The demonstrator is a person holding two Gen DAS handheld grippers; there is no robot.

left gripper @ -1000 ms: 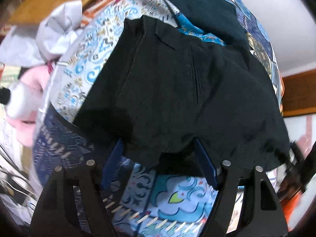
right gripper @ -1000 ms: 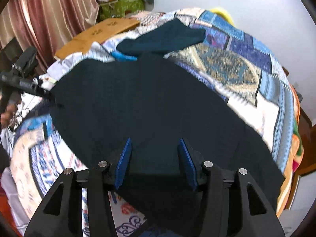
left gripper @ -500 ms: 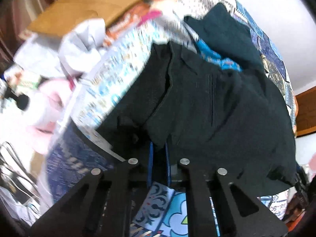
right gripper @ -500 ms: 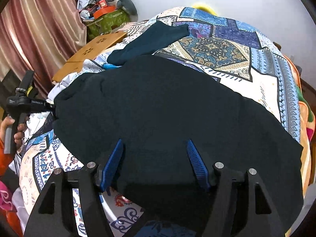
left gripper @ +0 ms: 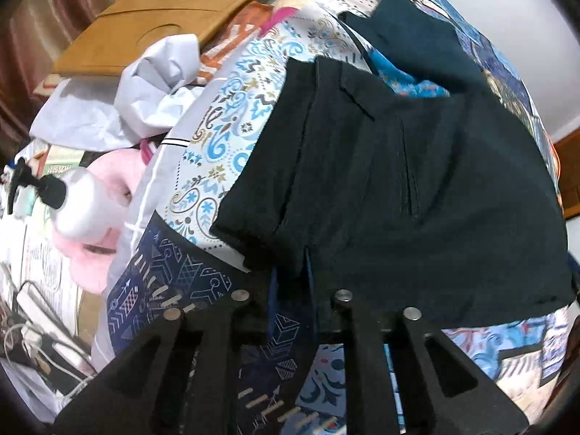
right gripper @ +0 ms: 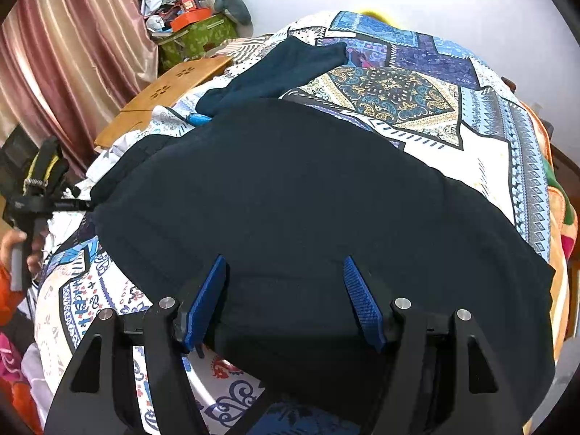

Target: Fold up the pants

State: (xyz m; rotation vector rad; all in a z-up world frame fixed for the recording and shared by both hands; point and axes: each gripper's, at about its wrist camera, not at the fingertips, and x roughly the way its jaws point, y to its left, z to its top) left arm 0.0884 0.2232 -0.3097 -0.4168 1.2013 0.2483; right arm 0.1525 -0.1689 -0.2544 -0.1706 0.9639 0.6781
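The left tool [left gripper: 291, 279] sits at the lower middle of its own frame with its blue pads drawn nearly together over a dark hem, so it appears to be pinching the near edge of the pants [left gripper: 380, 188]. In the right-wrist view the same tool shows at the far left edge, its tip touching the cloth's corner. To the left of the garment in the left view lie a white pump bottle [left gripper: 69, 206], crumpled pale cloth and a wooden board [left gripper: 170, 18] at the upper left (bedside clutter, none of it part of the job).

The pants spread dark and broad across the patterned bedspread [right gripper: 482, 152], filling the middle of both frames; a seam and a pocket slit run down the fabric in the left view. A second dark garment [right gripper: 286, 69] lies above them, toward the top centre.

The right tool [right gripper: 286, 290], at the lower centre of its frame, is spread wide, its pads hovering over the fabric with nothing between them.

As a judgement, the fold is early: the garment lies mostly flat, one edge gripped, the other not yet taken, and the main folds remain.
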